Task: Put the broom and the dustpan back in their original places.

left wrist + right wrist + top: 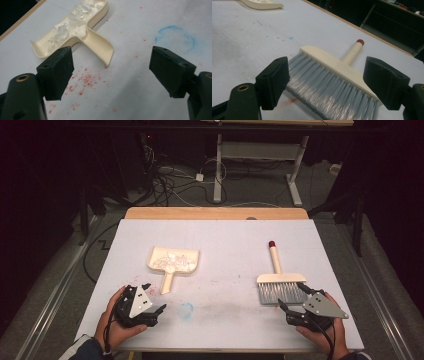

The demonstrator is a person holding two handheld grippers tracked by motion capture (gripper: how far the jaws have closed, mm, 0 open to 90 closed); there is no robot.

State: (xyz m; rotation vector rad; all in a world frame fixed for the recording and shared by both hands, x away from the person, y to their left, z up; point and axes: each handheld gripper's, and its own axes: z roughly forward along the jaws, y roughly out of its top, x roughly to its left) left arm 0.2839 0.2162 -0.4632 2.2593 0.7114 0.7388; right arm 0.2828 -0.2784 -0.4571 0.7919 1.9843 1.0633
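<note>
Jaws apart on both grippers (empty); dustpan holds white scraps beside brush.

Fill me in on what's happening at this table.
A person sits at the table with a gripper in each hand. The left gripper is open near the handle of a cream dustpan that holds white scraps. The right gripper is open just short of the grey bristles of a hand brush lying flat. Neither tool is gripped yet. Red specks and a blue ring mark stain the surface.

Bright table, dark surround (soft focus)
</note>
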